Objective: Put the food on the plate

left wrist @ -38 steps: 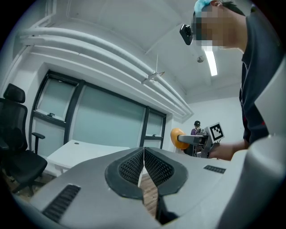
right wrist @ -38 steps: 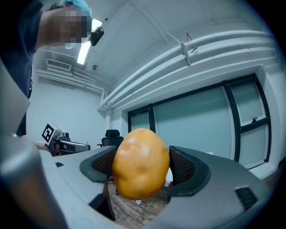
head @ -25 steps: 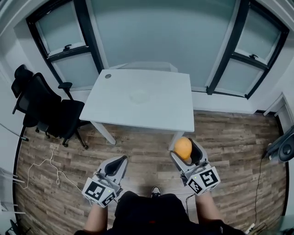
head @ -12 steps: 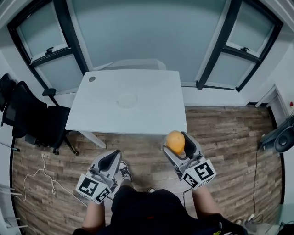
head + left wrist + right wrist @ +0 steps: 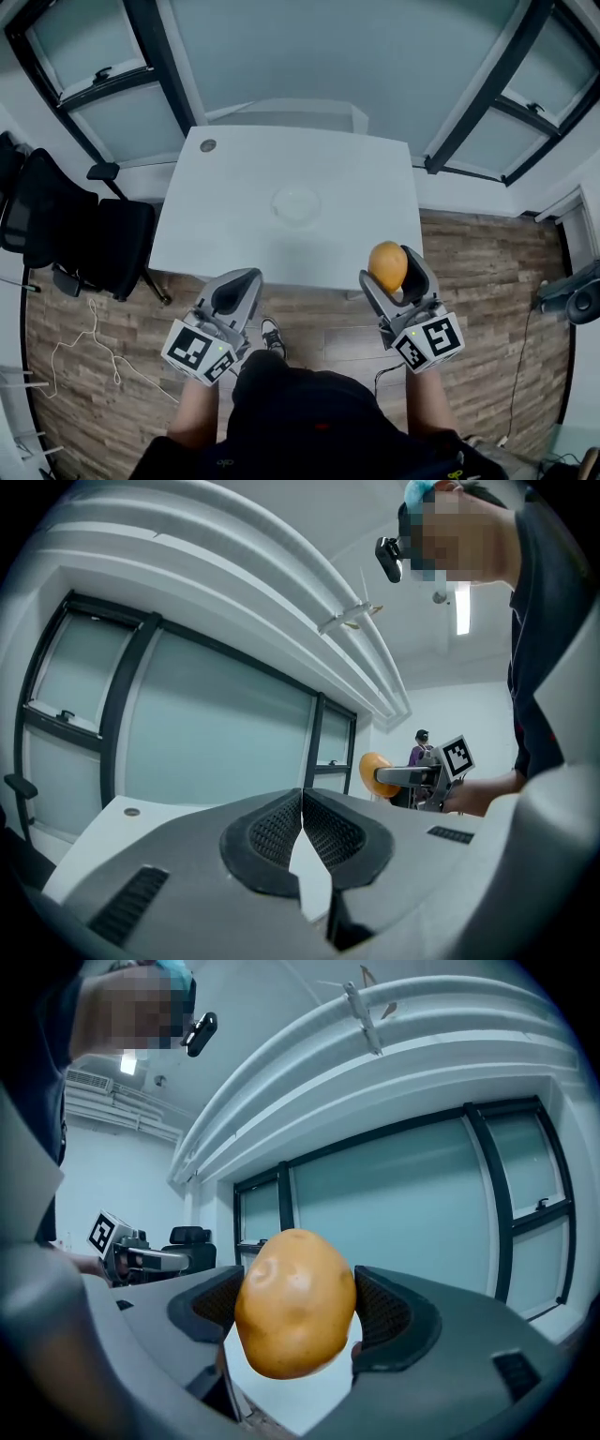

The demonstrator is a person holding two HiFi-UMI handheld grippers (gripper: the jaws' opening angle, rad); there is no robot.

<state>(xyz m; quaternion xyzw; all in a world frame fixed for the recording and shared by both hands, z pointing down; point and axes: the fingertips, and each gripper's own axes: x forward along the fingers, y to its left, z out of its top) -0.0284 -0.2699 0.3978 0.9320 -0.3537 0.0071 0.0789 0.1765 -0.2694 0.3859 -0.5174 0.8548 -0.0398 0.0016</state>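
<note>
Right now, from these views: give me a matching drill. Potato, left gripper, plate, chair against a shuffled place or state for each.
Things:
1. potato
2. left gripper
3. plate
4. chair

Places or states:
A. near the middle of the table, nothing on it
B. beside the table's left edge in the head view
C. held in the fingers of the right gripper
D. fingers together, nothing between them

Pairs: 1-C, 2-D, 3-A, 4-B
</note>
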